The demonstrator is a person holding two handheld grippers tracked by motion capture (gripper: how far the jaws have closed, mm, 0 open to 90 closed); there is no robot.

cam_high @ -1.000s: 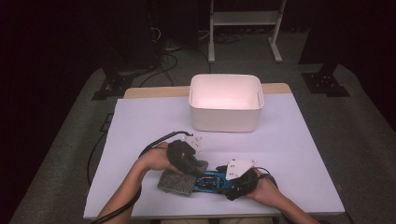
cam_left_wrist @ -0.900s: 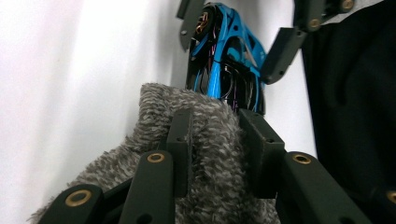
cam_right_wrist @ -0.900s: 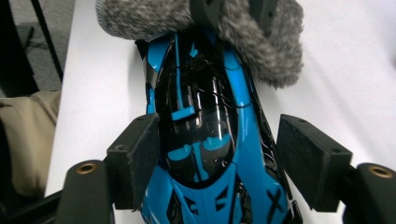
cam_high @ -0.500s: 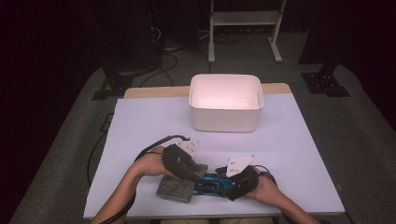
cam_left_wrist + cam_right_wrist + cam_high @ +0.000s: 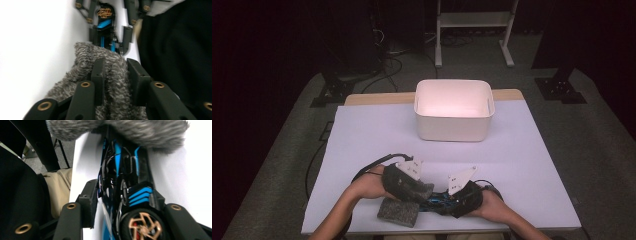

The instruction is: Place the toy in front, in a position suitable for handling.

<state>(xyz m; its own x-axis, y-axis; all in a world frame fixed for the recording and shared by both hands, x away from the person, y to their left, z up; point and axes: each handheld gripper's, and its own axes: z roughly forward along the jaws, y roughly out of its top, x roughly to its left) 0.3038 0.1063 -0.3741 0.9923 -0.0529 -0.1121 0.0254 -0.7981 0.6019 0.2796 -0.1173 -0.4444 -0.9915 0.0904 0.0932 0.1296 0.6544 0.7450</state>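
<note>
I am pinching the fuzzy grey cloth (image 5: 110,82) in my left gripper (image 5: 115,72) while my right gripper's (image 5: 125,202) jaws are closing around the black-and-blue toy car (image 5: 125,182)

A grey fuzzy cloth (image 5: 112,75) lies bunched at the near edge of the white table (image 5: 362,140), well in front of the white bin (image 5: 454,112), 1 fold of it lifted. Just beside it, toward the right, a black-and-blue toy car (image 5: 125,190) with bronze wheels lies lengthwise, its far end under the cloth.
</note>
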